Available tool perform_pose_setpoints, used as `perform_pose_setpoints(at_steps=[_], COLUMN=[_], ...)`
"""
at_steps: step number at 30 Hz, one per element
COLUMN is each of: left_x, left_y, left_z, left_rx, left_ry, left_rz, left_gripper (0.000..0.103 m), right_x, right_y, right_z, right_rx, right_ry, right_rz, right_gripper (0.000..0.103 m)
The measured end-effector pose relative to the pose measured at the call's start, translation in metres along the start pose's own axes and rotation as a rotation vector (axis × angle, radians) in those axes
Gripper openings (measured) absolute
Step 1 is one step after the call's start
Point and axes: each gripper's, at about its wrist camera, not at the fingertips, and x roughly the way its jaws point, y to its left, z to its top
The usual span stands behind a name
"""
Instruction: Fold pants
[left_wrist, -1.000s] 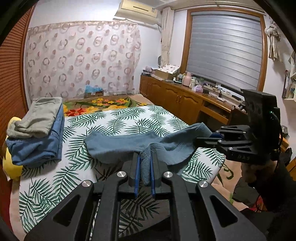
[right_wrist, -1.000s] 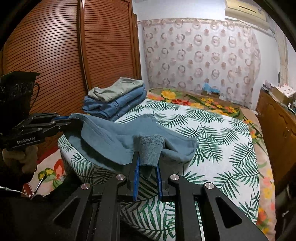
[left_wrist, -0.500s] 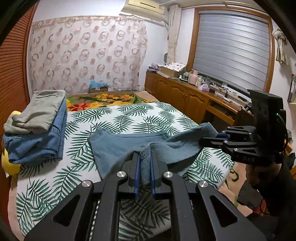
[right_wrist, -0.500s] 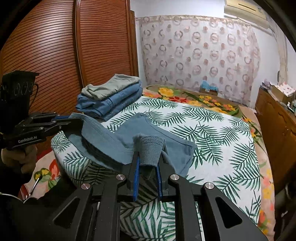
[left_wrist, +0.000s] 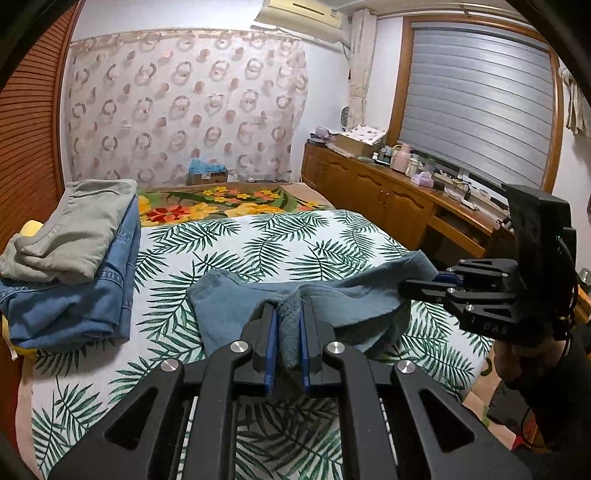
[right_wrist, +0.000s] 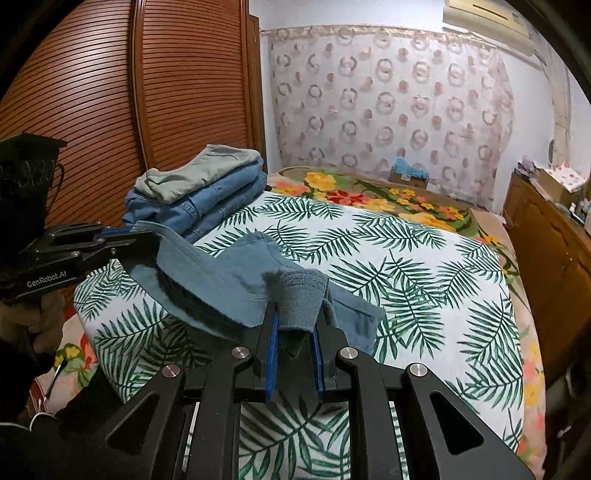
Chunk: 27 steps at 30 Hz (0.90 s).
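Grey-blue pants (left_wrist: 343, 295) hang between both grippers above the near part of the bed, their lower layer resting on the sheet. In the left wrist view my left gripper (left_wrist: 288, 325) is shut on a bunched edge of the fabric. The right gripper (left_wrist: 421, 286) comes in from the right, shut on the other corner. In the right wrist view my right gripper (right_wrist: 295, 328) pinches a ribbed fold of the pants (right_wrist: 221, 284). The left gripper (right_wrist: 140, 240) holds the far-left corner, with a gloved hand below it.
The bed (left_wrist: 288, 240) has a palm-leaf sheet (right_wrist: 413, 266). A stack of folded clothes (left_wrist: 74, 266) (right_wrist: 207, 192), jeans under grey-green pants, sits at its left side by the wooden louvred wardrobe (right_wrist: 110, 110). A wooden sideboard (left_wrist: 388, 195) lines the right wall.
Both grippers have carried the held pants edge forward over the bed, closer to the folded stack. The fabric bunches more onto itself. Both grips are unchanged.
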Motion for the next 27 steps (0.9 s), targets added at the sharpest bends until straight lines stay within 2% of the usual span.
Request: perform_pose_setpoints(at_steps=[10,12,15,17,19,24,25,27], left_x=[0.028,0.032,0.036,0.036,0.037,0.033,0.031,0.03], left_y=[0.013,0.015,0.017,0.019,0.022,0.025,0.025,0.026], left_z=[0.002,0.001,-0.001,-0.003,-0.006,-0.013,-0.015,-0.02], left_rx=[-0.013,-0.015,-0.018,-0.023,-0.029,-0.037,-0.039,-0.043], left_ry=[0.033,0.04,0.044,0.041,0.044,0.058,0.062,0.076], left_rz=[0.033,0.04,0.06,0.07,0.067,0.085,0.086,0.08], left_gripper=[0.011,0.014,0.028,0.051,0.059,0.061,0.061,0.061], right_x=[0.035,0.042,0.052,0.059,0.065,0.074,0.075,0.077], right_y=[-0.007,-0.007,-0.007,-0.007,-0.009,-0.011,-0.012,-0.012], right_z=[0.008,0.009,0.01,0.011,0.012,0.014,0.014,0.014], right_rx=[0.004,0.002,0.003,0.004,0.01,0.023,0.026,0.029], right_ry=[0.041,0.052,0.069,0.082,0.088,0.087,0.088,0.092], right_rz=[-0.014,-0.018,-0.026,-0.031,-0.029,-0.037,-0.041,-0.061], right_gripper=[0.016,0.016,0.016,0.016,0.016,0.016,0.022,0.027])
